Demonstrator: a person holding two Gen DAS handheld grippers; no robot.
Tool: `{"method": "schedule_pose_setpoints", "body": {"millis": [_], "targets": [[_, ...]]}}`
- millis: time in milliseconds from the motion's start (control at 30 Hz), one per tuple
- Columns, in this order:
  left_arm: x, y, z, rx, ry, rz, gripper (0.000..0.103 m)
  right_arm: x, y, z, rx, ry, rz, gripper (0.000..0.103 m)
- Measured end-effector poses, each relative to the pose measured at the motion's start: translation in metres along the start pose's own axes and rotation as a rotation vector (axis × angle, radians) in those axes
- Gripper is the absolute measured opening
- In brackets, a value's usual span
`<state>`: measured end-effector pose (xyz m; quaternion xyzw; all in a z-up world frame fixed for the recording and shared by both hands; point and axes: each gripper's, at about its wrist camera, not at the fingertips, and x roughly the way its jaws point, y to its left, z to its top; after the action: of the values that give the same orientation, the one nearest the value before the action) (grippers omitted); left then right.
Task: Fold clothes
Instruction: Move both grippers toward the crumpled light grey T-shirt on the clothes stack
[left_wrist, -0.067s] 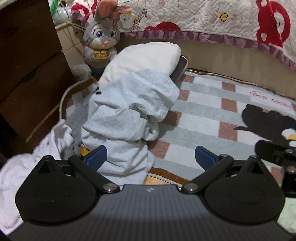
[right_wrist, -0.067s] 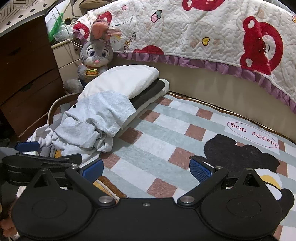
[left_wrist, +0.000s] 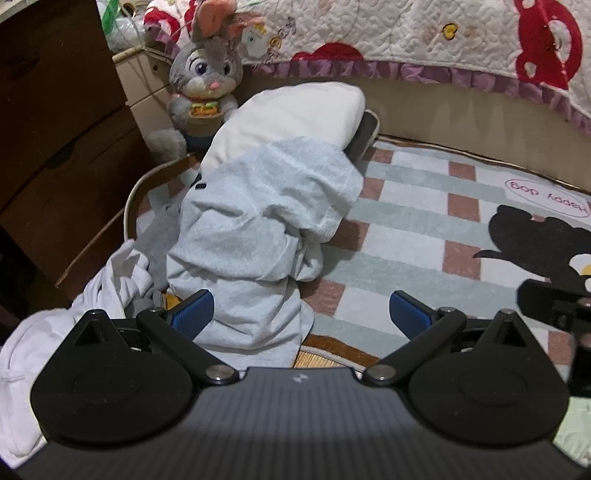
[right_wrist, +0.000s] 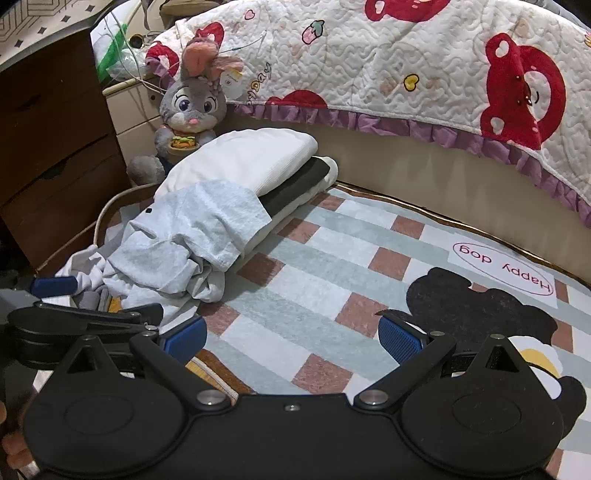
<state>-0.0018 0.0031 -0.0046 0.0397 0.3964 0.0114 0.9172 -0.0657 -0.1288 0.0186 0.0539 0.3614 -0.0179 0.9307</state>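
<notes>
Two views, catalogued in turn

Left wrist view: left gripper (left_wrist: 301, 314) spread wide, nothing held, low over crumpled grey garment (left_wrist: 258, 236); left pad (left_wrist: 194, 314) just beside the cloth's near hem. Garment heaped at checked mat (left_wrist: 417, 236) edge, draped against folded stack (left_wrist: 295, 110); white garment (left_wrist: 110, 280) bunched to its left; plush rabbit (left_wrist: 207, 85) behind. Against a tenth of a second earlier, no visible shift in cloth or fingers: no grasp begun.

Right wrist view: right gripper (right_wrist: 291, 338) equally wide, empty, over bare mat, well right of the grey garment (right_wrist: 184, 240). Likewise unchanged. Judged: folding of this piece not yet started; next needs a hem pinched and spread flat on the mat
</notes>
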Motion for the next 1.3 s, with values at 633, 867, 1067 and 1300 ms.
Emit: {"method": "schedule_pose_setpoints", "body": {"millis": [633, 867, 1067, 1300], "targets": [[0.013, -0.011, -0.016, 0.032, 0.017, 0.015, 0.103, 0.005, 0.001, -0.003, 0.001, 0.002, -0.022, 0.101], [0.016, -0.012, -0.019, 0.014, 0.023, -0.01, 0.103, 0.007, 0.001, -0.004, 0.0, 0.007, -0.023, 0.101], [0.018, -0.011, -0.019, 0.01, 0.031, -0.017, 0.103, 0.008, 0.001, -0.004, 0.003, 0.01, -0.021, 0.101], [0.019, -0.01, -0.02, 0.007, 0.034, -0.024, 0.103, 0.009, 0.002, -0.005, 0.005, 0.013, -0.027, 0.101]]}}
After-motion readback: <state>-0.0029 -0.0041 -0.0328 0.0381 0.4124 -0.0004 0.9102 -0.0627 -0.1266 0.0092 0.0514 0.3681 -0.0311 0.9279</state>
